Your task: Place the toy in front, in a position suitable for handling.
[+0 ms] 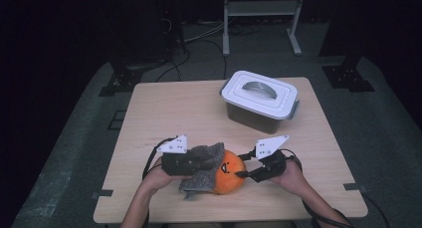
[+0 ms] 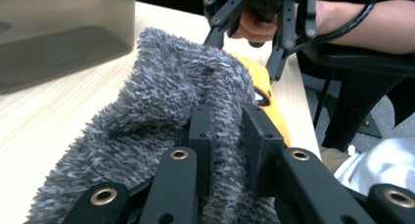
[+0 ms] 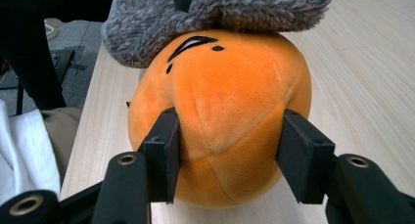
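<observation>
High view: lidded box (image 1: 260, 101) behind; left claw (image 2: 230, 136) pinching grey cloth (image 2: 161, 106), right claw (image 3: 227, 150) squeezing orange plush (image 3: 220, 111).

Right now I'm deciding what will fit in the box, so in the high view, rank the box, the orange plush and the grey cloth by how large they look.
1. Box, clearly the largest.
2. and 3. Orange plush and grey cloth look about alike; the cloth drapes over the plush and is bunched, so I won't rank them.
</observation>
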### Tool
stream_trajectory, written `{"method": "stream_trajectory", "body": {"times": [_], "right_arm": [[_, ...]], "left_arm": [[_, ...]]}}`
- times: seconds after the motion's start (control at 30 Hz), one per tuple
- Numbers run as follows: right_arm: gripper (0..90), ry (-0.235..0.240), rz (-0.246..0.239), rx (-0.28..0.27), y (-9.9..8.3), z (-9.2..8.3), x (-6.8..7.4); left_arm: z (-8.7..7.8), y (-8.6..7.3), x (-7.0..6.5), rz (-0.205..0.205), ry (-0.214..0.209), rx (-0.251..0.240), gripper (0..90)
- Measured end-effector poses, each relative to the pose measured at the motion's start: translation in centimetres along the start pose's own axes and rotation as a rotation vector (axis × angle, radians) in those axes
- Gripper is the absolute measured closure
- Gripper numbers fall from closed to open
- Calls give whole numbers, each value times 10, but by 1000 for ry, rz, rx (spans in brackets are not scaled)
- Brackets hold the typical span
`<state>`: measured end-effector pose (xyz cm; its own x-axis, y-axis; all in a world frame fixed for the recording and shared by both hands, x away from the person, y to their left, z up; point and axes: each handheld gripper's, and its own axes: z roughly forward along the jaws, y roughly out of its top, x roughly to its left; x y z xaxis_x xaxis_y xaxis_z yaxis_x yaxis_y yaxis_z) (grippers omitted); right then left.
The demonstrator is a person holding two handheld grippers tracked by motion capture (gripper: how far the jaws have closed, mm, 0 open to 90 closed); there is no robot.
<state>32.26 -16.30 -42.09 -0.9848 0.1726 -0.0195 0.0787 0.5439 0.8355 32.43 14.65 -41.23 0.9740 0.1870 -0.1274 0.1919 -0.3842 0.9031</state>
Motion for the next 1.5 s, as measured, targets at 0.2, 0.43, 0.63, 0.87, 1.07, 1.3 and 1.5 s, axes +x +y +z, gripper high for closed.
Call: {"method": "stream_trajectory", "body": {"times": [0.2,0.43,0.63,0.87,1.07,1.3,1.5], "right_arm": [[466,-3,55,-9,-1,0,-3],[484,-9,178,-12,-6,-2,-13],[488,-35,285,-33,-10,-8,-23],[397,-28,258,-32,-5,-6,-17],[365,22,228,-60,-8,-13,-20],[502,-38,154,-34,-1,-4,-12],[526,-58,176,-43,9,1,-7]], "left_arm": [[15,19,-18,78,-71,-16,759],[13,10,-11,68,-25,32,756],[4,-5,0,10,22,39,754],[14,2,-6,43,0,42,755],[6,-4,2,14,54,40,757],[7,2,-3,28,34,14,756],[19,20,-18,77,-29,-31,756]]}}
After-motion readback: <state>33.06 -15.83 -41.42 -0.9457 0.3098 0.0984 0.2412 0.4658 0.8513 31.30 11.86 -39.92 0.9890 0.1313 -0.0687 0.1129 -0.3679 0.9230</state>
